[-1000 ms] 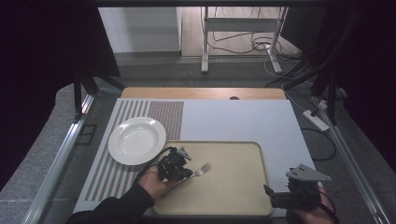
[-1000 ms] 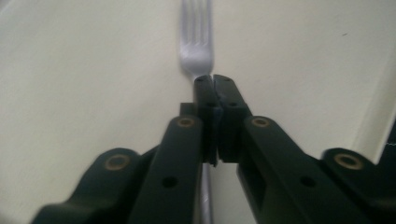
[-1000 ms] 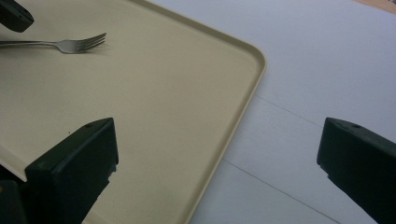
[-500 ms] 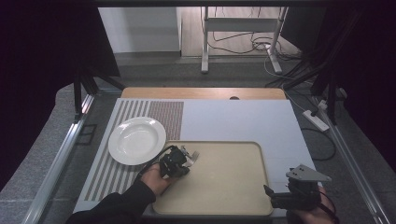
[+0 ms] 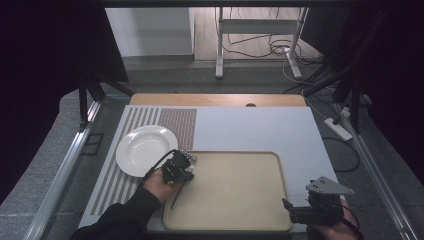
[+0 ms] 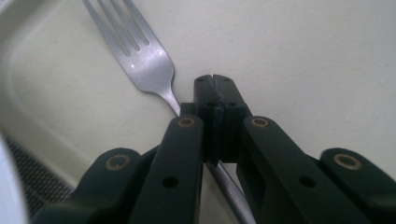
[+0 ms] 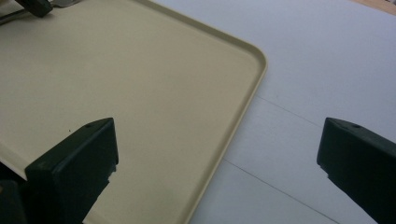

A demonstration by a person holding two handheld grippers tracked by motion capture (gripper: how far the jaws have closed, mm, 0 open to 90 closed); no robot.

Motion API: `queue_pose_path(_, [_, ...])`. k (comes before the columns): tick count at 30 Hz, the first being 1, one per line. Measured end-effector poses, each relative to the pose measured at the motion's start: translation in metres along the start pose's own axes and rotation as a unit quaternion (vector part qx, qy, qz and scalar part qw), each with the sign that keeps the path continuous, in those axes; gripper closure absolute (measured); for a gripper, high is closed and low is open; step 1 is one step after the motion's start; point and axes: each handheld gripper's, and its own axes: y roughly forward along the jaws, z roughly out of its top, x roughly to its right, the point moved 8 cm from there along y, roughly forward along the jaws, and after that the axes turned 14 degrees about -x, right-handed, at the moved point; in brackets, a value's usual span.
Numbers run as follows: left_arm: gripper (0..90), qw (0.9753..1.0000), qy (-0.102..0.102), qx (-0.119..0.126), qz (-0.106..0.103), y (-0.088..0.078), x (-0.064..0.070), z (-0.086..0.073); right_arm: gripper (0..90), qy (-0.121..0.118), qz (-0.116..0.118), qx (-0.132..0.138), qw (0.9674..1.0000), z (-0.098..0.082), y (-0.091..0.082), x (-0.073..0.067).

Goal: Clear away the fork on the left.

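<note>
left gripper [image 6: 215, 81]: jaws pinched together on the handle of a metal fork [image 6: 140, 51], gripping just behind the neck; 4 tines and the shiny head stick out past the jaw tips toward the tray's rounded corner, the rest of the handle runs under the jaws and is cut off at the bottom edge. In the high view the left gripper [image 5: 181, 167] sits at the near-left corner of the tray [image 5: 235, 200], the fork handle showing as a thin dark line just below the hand [image 5: 161, 184]; the fork head is hidden by the gripper there. right gripper [image 7: 217, 154]: 2 black jaws wide apart, holding nothing, over the tray's right rim and the white mat [image 7: 327, 56]. Tray is beige, smooth, shallow raised lip, rounded corners. White round plate [image 5: 145, 149], glossy, lies on the striped placemat [image 5: 125, 175] just left of the tray. right gripper [image 5: 300, 214] body in high view is partly cut off at the bottom edge
</note>
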Motion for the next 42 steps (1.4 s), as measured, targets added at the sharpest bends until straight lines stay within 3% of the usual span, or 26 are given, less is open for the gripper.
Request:
queue_pose_path(12, [88.1, 0.9997, -0.026, 0.004, -0.003, -0.002, -0.019, -0.007, 0.0, -0.001, -0.001, -0.001, 1.0, 0.0, 0.0, 0.0])
queue_pose_path(21, [87.5, 0.9996, -0.025, 0.009, 0.004, -0.002, -0.021, -0.008, 0.0, -0.002, -0.002, -0.004, 1.0, 0.0, 0.0, 0.0])
queue_pose_path(28, [76.7, 0.9994, -0.02, 0.026, 0.014, -0.009, -0.018, -0.005, 0.0, -0.001, -0.001, -0.003, 1.0, 0.0, 0.0, 0.0])
queue_pose_path(35, [67.6, 0.9983, 0.003, 0.057, 0.013, -0.02, -0.012, -0.002, 0.0, 0.0, 0.0, -0.002, 1.0, 0.0, 0.0, 0.0])
queue_pose_path(42, [50.3, 0.9974, -0.007, 0.071, 0.012, -0.025, -0.013, -0.002, 0.0, 0.0, 0.001, -0.002, 1.0, 0.0, 0.0, 0.0])
